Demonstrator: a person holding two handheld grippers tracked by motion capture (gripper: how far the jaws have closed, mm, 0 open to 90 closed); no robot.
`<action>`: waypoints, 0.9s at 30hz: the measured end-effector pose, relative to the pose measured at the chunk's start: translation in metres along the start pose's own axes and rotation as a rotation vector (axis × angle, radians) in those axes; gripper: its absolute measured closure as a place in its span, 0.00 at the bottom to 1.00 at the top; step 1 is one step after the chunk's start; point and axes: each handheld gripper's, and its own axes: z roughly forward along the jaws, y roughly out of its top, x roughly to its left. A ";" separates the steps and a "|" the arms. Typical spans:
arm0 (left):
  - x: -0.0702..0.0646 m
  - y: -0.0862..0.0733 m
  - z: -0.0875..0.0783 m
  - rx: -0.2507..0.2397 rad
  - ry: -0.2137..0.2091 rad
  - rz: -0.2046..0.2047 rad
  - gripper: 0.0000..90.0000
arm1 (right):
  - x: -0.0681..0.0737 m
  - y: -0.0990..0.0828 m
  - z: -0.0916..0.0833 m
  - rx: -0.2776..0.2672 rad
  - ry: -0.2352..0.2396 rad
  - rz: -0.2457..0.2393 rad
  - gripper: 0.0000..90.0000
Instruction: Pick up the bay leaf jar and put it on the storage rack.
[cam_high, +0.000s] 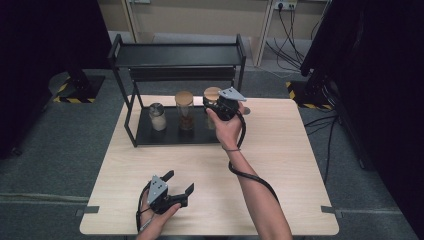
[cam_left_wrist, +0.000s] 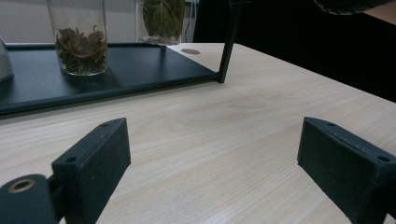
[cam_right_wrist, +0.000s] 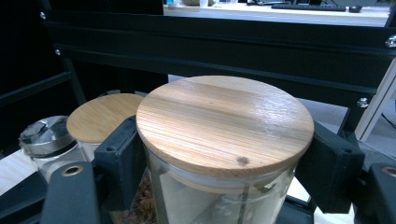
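A glass jar with a wooden lid (cam_right_wrist: 224, 123) sits between the pads of my right gripper (cam_right_wrist: 226, 161), which is shut on its body just under the lid. From above, this jar (cam_high: 212, 94) is at the right end of the black rack's lower tray (cam_high: 170, 134), with the right gripper (cam_high: 214, 106) reaching in from the front. The frames do not show whether the jar rests on the tray. My left gripper (cam_high: 180, 181) lies low near the table's front edge. It is open, and only bare wood lies between its pads (cam_left_wrist: 100, 156).
A taller wooden-lidded jar (cam_high: 184, 110) and a small metal-lidded jar (cam_high: 158, 116) stand on the tray to the left of the held one. The rack's upper shelf (cam_high: 175, 54) spans overhead, close above the lids. The light wooden table (cam_high: 280, 165) stretches in front of and right of the rack.
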 end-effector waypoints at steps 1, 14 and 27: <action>0.000 0.000 0.000 0.000 0.000 -0.001 0.10 | -0.001 0.000 0.001 0.002 -0.003 -0.001 0.28; 0.000 0.000 0.000 0.000 -0.001 0.000 0.10 | -0.005 -0.001 0.014 0.021 -0.028 -0.004 0.28; 0.000 0.000 0.000 0.000 -0.002 0.000 0.10 | -0.007 -0.004 0.024 0.035 -0.038 0.003 0.28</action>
